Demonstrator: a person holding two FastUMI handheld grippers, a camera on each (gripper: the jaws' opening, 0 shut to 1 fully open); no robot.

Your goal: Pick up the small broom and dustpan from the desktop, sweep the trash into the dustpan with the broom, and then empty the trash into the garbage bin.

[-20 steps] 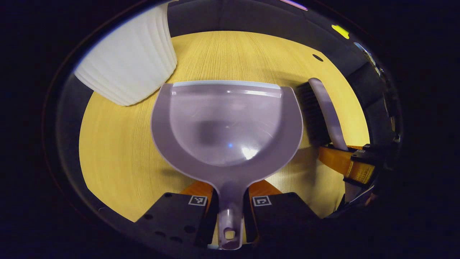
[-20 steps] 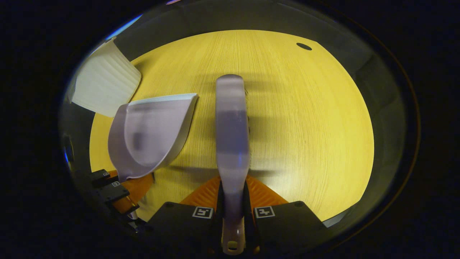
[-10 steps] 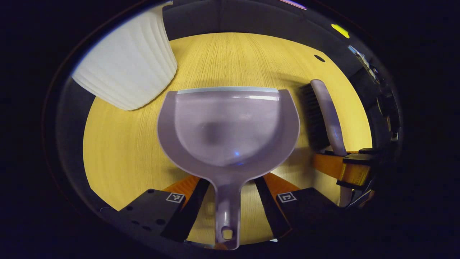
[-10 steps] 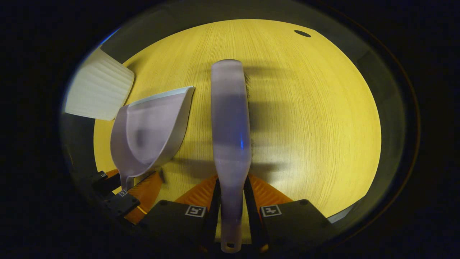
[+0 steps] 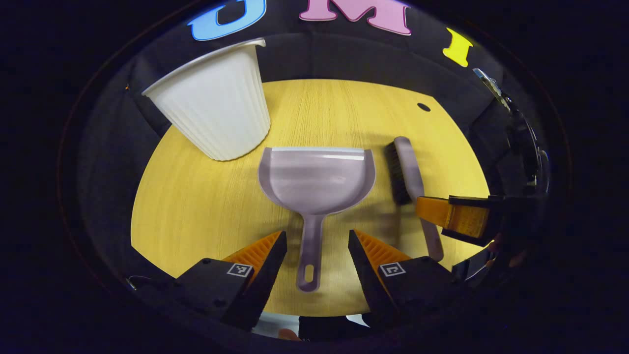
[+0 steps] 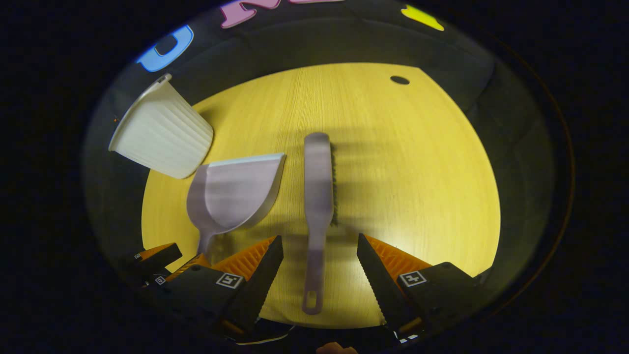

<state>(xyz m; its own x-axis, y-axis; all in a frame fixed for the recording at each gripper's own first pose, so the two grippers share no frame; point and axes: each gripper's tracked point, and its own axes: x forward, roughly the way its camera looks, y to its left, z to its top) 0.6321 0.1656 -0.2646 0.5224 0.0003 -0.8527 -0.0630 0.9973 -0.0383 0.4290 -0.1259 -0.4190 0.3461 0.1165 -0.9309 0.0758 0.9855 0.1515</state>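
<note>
dustpan: The dustpan [image 5: 317, 179] lies flat on the desk [image 5: 196, 211], open mouth facing away, handle pointing back at the left gripper [image 5: 313, 250]. Looks put down w/ nothing in it; I see no trash on the pan or the desk.

broom: The small broom [image 6: 318, 196] lies flat just beside the pan on its right, not touching it. Bristles face the pan in the left gripper view. Handle points back at the right gripper [image 6: 319, 260].

why so: My guess is both tools sit side by side, handles toward the person, so they are easy to grab again or are done with.

bin: The white ribbed garbage bin [image 5: 216, 105] stands at the far left of the desk, near the pan's front left corner. Can't see inside it, so can't tell if trash is in there.

left gripper: Fingers wide apart, one on each side of the pan handle, not touching it. Holds nothing. It hangs above the desk edge, aimed forward and down along the handle.

right gripper: Fingers wide apart too, one each side of the broom handle, no touch, nothing held. Same pose, forward and down. In the left gripper view it shows at the right, over the broom handle.

how far along: Prob. the end of the job, w/ tools set down and no trash seen. But it could also be the very start; can't be sure from this alone.
</note>
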